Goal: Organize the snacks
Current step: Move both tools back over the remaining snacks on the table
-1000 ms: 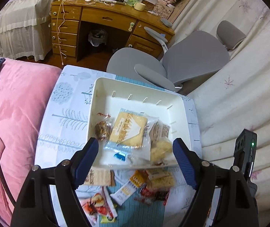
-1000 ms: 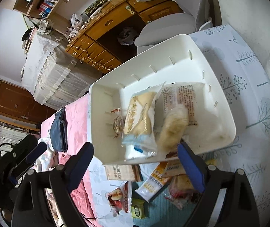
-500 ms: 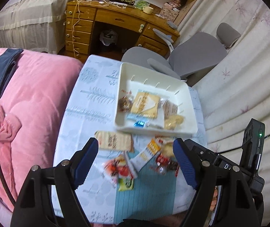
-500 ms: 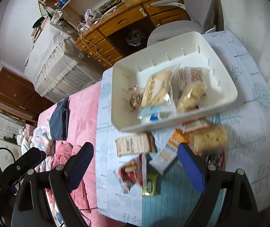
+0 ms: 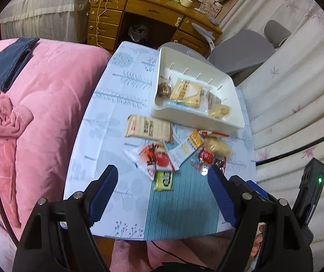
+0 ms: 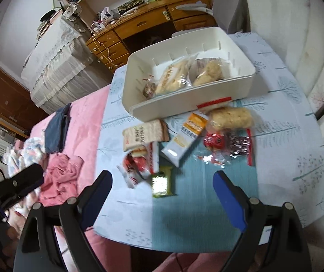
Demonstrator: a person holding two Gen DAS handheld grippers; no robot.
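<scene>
Left wrist view, left hand-held gripper (image 5: 162,182): jaws spread wide, nothing between them, poised above the near edge of the surface (image 5: 107,117), probably for a clear look before picking.
Left wrist view, white bin (image 5: 234,122): at 1 o'clock on the surface, already carrying three packets, a likely collecting place for the snacks.
Left wrist view, loose snacks: bunched at 12 o'clock just in front of the bin; beige cracker pack (image 5: 148,128) nearest the bin's front wall, red-and-white packet (image 5: 153,157) and green packet (image 5: 163,180) closest to the jaws.
Left wrist view, only here: the bin's floor from above, with a small brown snack (image 5: 163,87) at its left end and a yellow-labelled pack (image 5: 185,89) beside it; pink bedding (image 5: 37,95) at 9 o'clock.

Right wrist view, right hand-held gripper (image 6: 162,189): jaws likewise wide apart and empty, green packet (image 6: 162,182) lying just beyond them at 12 o'clock, seemingly the easiest next pick.
Right wrist view, white bin (image 6: 184,102): front wall facing the camera, contents half hidden behind it.
Right wrist view, only here: bread roll in clear wrap (image 6: 231,117) and red-wrapped pieces (image 6: 227,144) at 1 o'clock, plainly separate; orange-and-white stick pack (image 6: 185,134) leaning toward the bin.
Right wrist view, left hand-held gripper: a dark part at 9 o'clock over the bedding, jaw state not readable from here.
</scene>
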